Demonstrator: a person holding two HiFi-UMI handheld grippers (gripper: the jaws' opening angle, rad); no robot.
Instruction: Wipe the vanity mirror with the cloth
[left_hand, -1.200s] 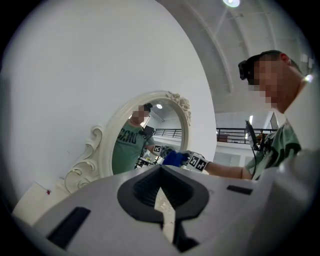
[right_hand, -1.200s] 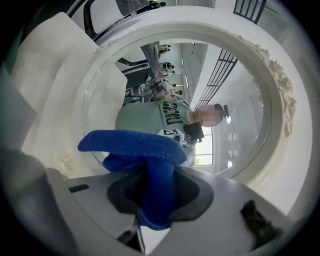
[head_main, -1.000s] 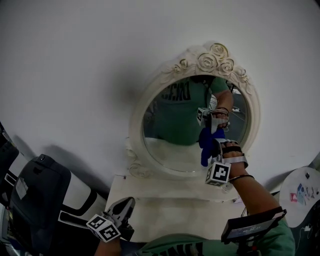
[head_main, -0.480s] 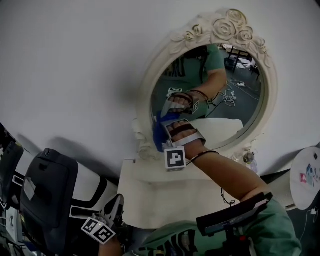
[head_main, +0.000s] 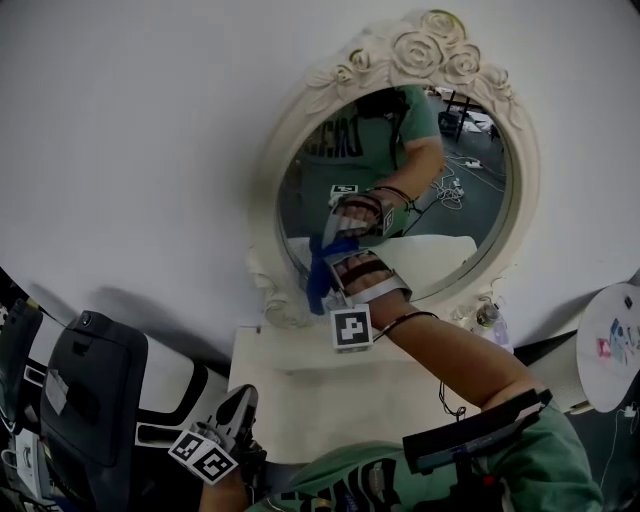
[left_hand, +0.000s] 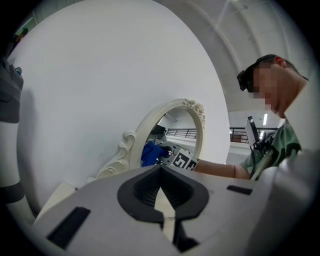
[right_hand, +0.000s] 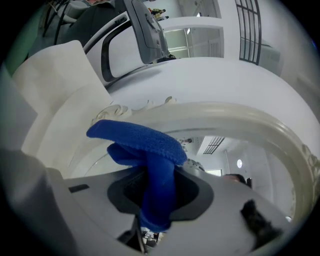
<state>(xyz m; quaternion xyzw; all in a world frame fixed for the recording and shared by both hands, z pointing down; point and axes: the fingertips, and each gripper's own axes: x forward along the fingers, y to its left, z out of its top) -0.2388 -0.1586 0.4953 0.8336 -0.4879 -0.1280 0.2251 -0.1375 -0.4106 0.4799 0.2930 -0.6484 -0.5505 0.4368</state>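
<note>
The oval vanity mirror in its cream rose-carved frame stands against the white wall. My right gripper is shut on the blue cloth and presses it against the lower left of the glass, close to the frame. In the right gripper view the cloth bunches out of the right gripper, with the mirror frame arching just beyond. My left gripper hangs low in front of the vanity, shut and holding nothing. In the left gripper view, the left gripper points at the mirror and cloth.
The mirror stands on a white vanity top. A black-and-white chair sits to the left, a round white side table to the right. A small bottle stands by the mirror's right foot.
Over the last second my right gripper carried the cloth across the glass from the lower right to the lower left. The left gripper stayed low.
</note>
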